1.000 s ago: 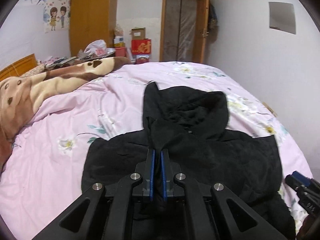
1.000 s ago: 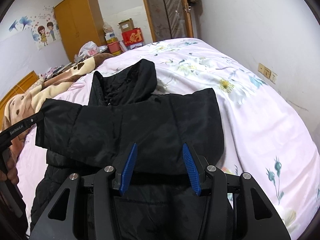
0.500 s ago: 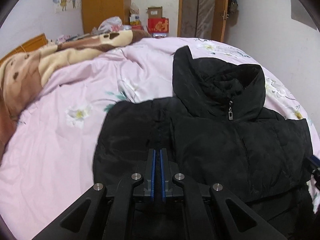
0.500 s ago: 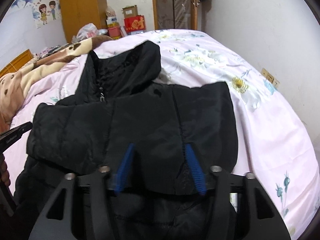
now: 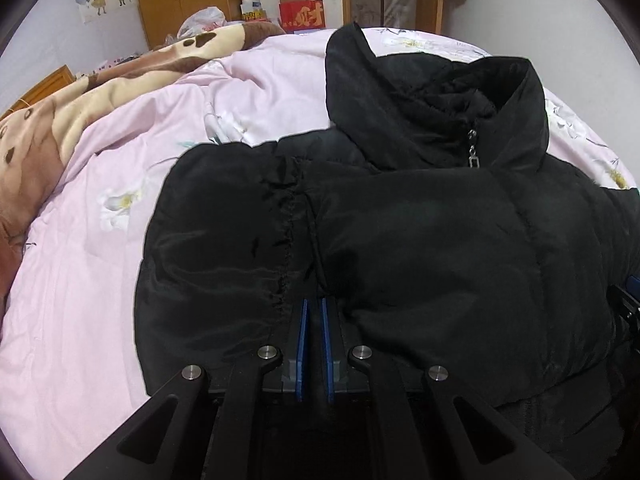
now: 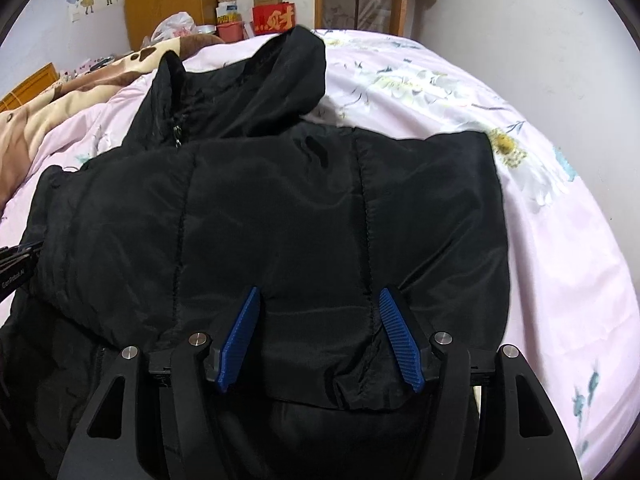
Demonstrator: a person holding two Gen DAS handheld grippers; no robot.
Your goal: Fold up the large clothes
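In the left wrist view, the left gripper (image 5: 314,304) at lower centre has its fingers pressed together on a fold of the black jacket (image 5: 420,240), which lies across the pink bed (image 5: 80,280). In the right wrist view, the right gripper (image 6: 320,300) has its fingers apart after just opening, the jacket's folded edge lying loose between them at lower centre.

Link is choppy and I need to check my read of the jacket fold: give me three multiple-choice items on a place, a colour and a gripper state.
1. Where does the black jacket lie?
A. on the pink quilt
B. on the floor
C. on a chair

2. What colour are the gripper pads?
A. red
B. blue
C. white

3. How does the right gripper stand?
A. clamped shut
B. open
C. out of view

A: pink floral quilt surrounds the jacket.
B: both pads show blue.
B: its pads stand apart over the fabric without pressing it.
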